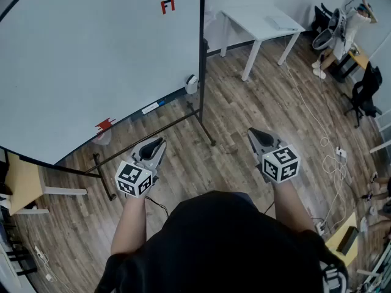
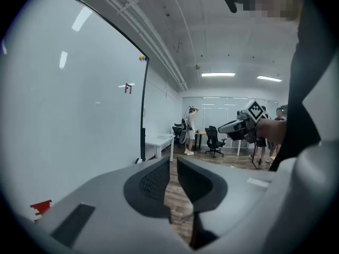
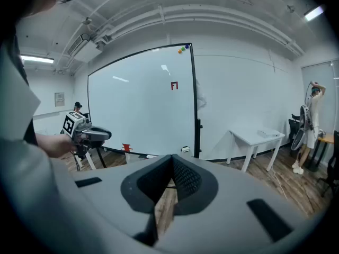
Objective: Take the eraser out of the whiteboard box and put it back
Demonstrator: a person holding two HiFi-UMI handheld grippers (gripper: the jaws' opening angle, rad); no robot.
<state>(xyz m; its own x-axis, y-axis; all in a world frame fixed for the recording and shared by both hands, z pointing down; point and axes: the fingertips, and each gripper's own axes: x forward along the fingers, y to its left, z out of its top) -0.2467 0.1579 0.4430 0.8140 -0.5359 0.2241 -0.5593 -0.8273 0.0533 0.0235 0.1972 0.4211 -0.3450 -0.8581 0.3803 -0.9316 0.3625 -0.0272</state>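
Your left tongs (image 1: 160, 141) and right tongs (image 1: 252, 131) are both closed and empty, well apart from the small white box (image 1: 191, 83) at the whiteboard's (image 1: 73, 54) lower corner. You cannot make out the eraser.

- Ceiling strip lights (image 2: 217, 74) lit the room brightly and evenly.
- Their reflections streaked the whiteboard (image 2: 79, 89) with glare.
- Both gripper views bowed toward dark, rounded edges; the foreground looked soft.

The person wears a black short-sleeved shirt (image 1: 226, 243). Ahead of the shirt, the grey plastic left gripper (image 1: 160, 142) and right gripper (image 1: 252, 132) each bear black textured pads (image 2: 154, 181) and a white cube with black square markers (image 1: 134, 179).
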